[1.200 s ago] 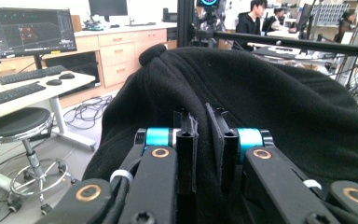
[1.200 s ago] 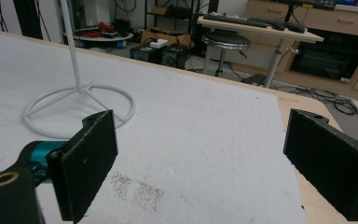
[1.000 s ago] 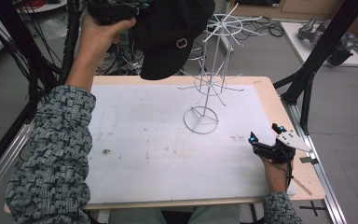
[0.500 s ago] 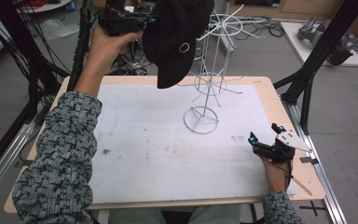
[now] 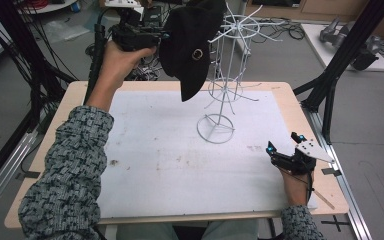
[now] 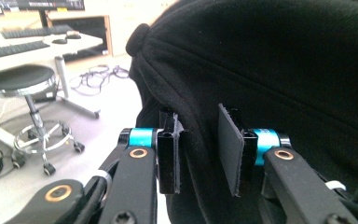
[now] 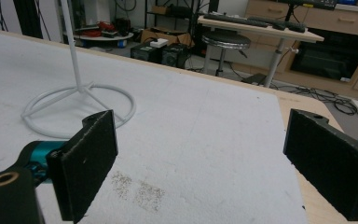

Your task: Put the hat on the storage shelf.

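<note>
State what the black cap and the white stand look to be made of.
Black cap: soft, matte fabric, probably fleece or brushed cotton; it looks fuzzy and folds between the left gripper pads. White stand: thin wire rod, likely painted or coated metal, with a smooth, even white finish.

A round black stool (image 6: pixel 21 80) stands beside a desk (image 6: pixel 37 46) (keyboards on top).

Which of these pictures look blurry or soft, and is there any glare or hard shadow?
High view: even light, no hard shadows; the black cap and white wire stand look slightly soft. Left gripper view: the cap is dark with little detail; the background stool is soft. Right gripper view: the near fingers are blurred, and the stand's base is sharper.
</note>
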